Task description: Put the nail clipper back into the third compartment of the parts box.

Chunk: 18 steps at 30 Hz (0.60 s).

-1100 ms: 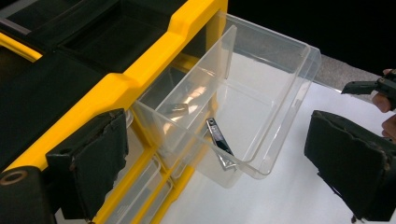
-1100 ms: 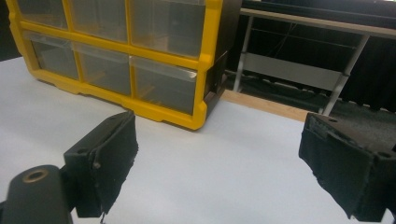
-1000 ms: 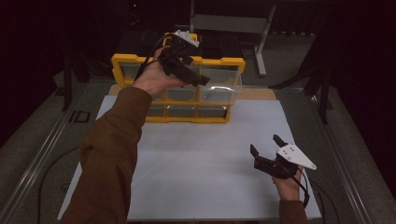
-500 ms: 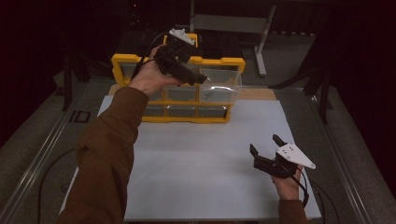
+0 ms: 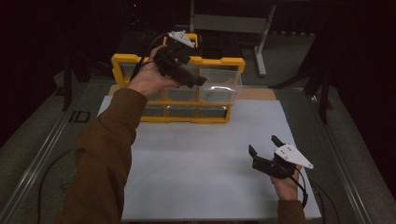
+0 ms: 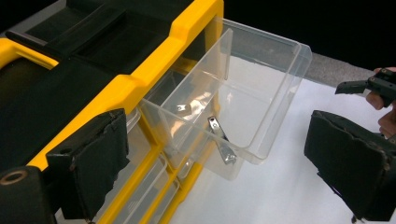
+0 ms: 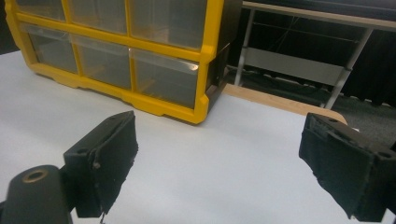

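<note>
in the upper left of the high view, the left hand-held gripper (image 5: 189,77) hangs with jaws spread wide over the pulled-out clear drawer (image 5: 223,86) of the yellow organizer (image 5: 140,60). a metal nail clipper (image 6: 221,140) lies inside that drawer. at the lower right, the right hand-held gripper (image 5: 264,149) is released too, above the white counter (image 5: 196,154).

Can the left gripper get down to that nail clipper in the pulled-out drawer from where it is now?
Probably yes. The left gripper hovers above the clear drawer, which is pulled out with its top open. Its jaws stand open and empty. The nail clipper lies exposed by the divider, though that wall may crowd one jaw.
</note>
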{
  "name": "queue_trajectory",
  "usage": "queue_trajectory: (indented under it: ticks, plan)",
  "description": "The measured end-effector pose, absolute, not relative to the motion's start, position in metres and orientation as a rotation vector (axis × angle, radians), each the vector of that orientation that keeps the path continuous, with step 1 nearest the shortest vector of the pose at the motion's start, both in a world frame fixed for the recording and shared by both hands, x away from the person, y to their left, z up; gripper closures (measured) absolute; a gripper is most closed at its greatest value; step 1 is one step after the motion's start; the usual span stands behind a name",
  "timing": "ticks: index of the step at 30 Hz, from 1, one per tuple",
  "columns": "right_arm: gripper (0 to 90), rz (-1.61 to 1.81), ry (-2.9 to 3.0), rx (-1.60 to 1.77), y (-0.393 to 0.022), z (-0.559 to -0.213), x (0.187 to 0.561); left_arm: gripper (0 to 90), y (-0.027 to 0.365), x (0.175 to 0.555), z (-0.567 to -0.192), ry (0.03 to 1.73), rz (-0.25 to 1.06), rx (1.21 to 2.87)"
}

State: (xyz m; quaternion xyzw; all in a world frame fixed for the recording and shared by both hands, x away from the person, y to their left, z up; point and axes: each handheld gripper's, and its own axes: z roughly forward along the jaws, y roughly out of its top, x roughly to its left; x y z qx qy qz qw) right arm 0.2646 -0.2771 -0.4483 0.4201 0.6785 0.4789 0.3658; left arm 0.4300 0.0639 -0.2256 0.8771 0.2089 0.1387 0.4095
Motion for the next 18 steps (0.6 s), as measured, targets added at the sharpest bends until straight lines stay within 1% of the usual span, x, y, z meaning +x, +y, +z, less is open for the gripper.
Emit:
queue_trajectory:
  ticks: [9, 10, 14, 18]
  plan:
    - [10.8, 1.226, 1.736, 1.089, -0.281, -0.449, 0.262, 7.6, 0.066, 0.422, -0.225, 0.493, 0.369, 2.206]
    - [10.8, 1.224, 1.735, 1.086, -0.280, -0.449, 0.263, 8.4, 0.065, 0.417, -0.226, 0.482, 0.385, 2.191]
    - [10.8, 1.218, 1.741, 1.086, -0.280, -0.450, 0.263, 8.8, 0.065, 0.415, -0.231, 0.481, 0.377, 2.181]
    - [10.8, 1.221, 1.736, 1.086, -0.281, -0.449, 0.263, 8.6, 0.065, 0.414, -0.238, 0.480, 0.375, 2.201]
